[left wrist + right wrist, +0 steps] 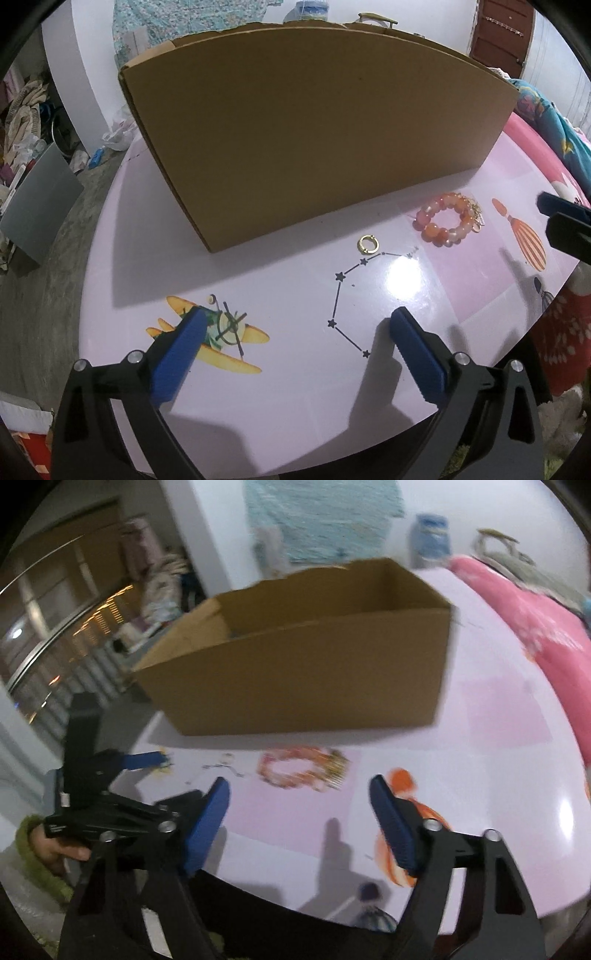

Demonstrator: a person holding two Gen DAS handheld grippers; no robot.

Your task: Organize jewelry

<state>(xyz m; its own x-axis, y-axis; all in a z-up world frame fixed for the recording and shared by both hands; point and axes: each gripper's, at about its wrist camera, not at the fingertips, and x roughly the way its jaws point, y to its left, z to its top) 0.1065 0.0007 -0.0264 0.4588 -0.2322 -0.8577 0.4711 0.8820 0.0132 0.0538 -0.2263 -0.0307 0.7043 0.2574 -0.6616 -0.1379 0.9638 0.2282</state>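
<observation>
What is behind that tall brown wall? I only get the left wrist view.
Observer: It is an open-topped cardboard box; the right wrist view looks over its rim.
Operator: Anything inside?
Observer: The part of the inside that shows looks like bare cardboard, though that picture is blurred.
Operator: Who carries the left gripper?
Observer: A hand in a green sleeve holds the left gripper by its handle.
</observation>
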